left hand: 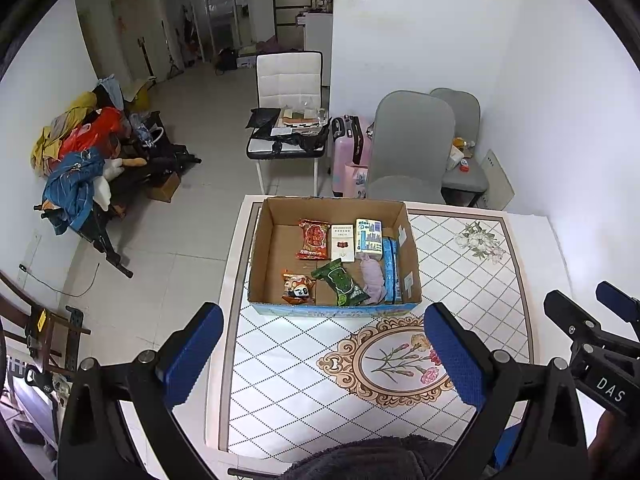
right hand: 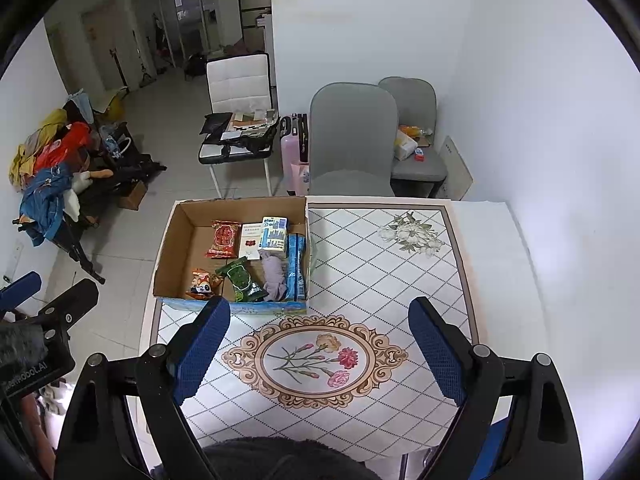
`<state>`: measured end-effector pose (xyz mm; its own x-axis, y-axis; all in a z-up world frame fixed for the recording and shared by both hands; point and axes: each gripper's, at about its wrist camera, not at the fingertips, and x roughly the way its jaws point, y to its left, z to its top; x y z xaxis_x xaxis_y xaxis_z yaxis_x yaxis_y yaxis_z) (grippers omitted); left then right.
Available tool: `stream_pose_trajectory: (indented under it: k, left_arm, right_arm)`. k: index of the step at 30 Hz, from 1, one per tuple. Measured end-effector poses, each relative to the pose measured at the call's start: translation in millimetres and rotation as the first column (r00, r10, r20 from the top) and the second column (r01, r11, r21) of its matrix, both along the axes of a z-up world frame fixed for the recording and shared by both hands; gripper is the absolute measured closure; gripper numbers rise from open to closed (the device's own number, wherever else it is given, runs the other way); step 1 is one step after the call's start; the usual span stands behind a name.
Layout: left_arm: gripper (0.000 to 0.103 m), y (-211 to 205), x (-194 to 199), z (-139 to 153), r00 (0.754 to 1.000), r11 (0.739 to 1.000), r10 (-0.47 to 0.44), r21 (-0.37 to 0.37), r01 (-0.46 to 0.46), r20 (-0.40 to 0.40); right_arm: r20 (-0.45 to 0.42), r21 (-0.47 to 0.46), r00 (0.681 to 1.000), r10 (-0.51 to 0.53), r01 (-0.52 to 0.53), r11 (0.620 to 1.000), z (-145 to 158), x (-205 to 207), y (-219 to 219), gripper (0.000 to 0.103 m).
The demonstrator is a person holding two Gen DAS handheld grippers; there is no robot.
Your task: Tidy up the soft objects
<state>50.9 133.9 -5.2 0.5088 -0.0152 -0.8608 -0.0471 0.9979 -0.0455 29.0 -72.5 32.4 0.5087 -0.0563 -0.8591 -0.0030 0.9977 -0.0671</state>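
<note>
An open cardboard box (left hand: 264, 268) (right hand: 168, 256) stands at the far left of the patterned table (left hand: 472, 280) (right hand: 380, 264). Inside lie a red snack pack (left hand: 314, 238) (right hand: 223, 239), a white carton (left hand: 343, 242), a tissue pack (left hand: 369, 238) (right hand: 274, 234), a green packet (left hand: 340, 282) (right hand: 241, 280), a small orange packet (left hand: 296, 286) (right hand: 201, 283), a lilac cloth (left hand: 372, 276) (right hand: 274, 276) and a blue pack (left hand: 391, 270) (right hand: 295, 268). My left gripper (left hand: 322, 326) hangs open before the box, holding nothing. My right gripper (right hand: 320, 318) is open over the floral medallion (right hand: 316, 360), also holding nothing.
Two grey chairs (left hand: 412, 144) and a pink suitcase (left hand: 352, 148) stand behind the table. A white chair (left hand: 288, 120) bears papers. Clothes are heaped on a rack (left hand: 80, 160) at the left wall. The right gripper's body (left hand: 600, 344) shows at the left view's right edge.
</note>
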Motion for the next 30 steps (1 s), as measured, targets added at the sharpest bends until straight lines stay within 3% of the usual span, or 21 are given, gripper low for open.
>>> stream_pose_trajectory:
  k: [30]
  left_arm:
    - [0.0, 1.2, -2.8, -2.6, 1.0, 1.0, 0.005, 0.0, -0.005, 0.0]
  right_arm:
    - [0.001, 0.012, 1.0, -0.011, 0.011, 1.0, -0.3, -3.2, -1.9, 0.01]
